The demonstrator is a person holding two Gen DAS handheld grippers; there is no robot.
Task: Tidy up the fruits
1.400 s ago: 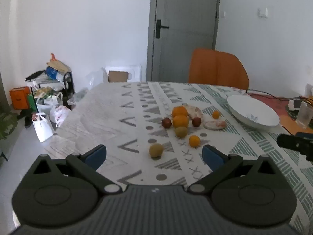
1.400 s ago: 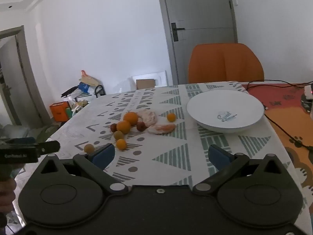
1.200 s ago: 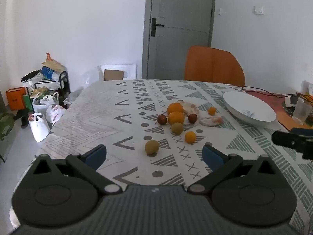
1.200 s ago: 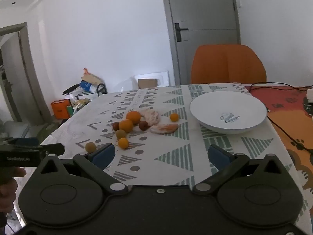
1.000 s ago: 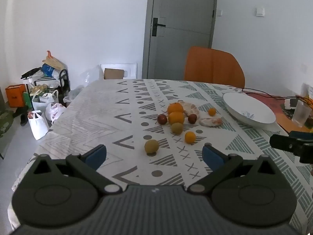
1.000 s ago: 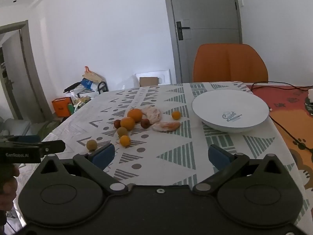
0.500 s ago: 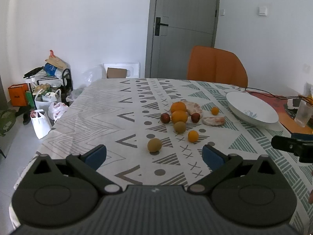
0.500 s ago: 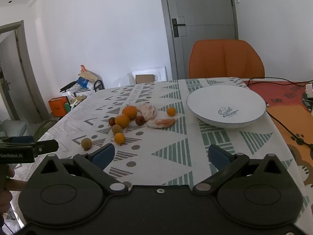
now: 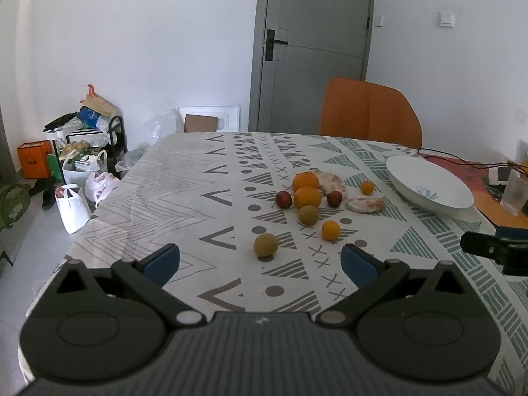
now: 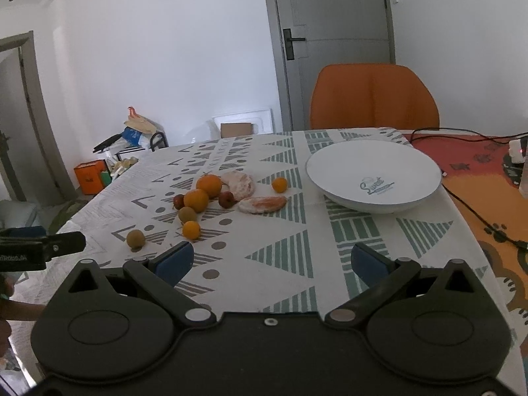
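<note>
Fruits lie in a loose cluster mid-table: two oranges (image 9: 307, 197) (image 10: 196, 200), two brown kiwis (image 9: 265, 245) (image 10: 135, 238), two small red fruits (image 9: 283, 199) (image 10: 226, 199), two small tangerines (image 9: 330, 230) (image 10: 191, 229) and peeled citrus pieces (image 9: 364, 204) (image 10: 262, 204). An empty white bowl (image 9: 429, 191) (image 10: 373, 175) stands to their right. My left gripper (image 9: 260, 260) is open above the near table edge, facing the nearest kiwi. My right gripper (image 10: 270, 260) is open too, holding nothing, short of the bowl and the fruits.
A patterned tablecloth (image 9: 198, 191) covers the table. An orange chair (image 9: 369, 115) (image 10: 373, 95) stands at the far side, before a grey door. Cables and an orange mat (image 10: 488, 178) lie right of the bowl, with a clear cup (image 9: 513, 191). Bags and boxes (image 9: 76, 171) clutter the floor at left.
Both grippers drifted slightly; the views shifted a little and the fruits sit marginally closer. Both stay open and nothing on the table moved.
</note>
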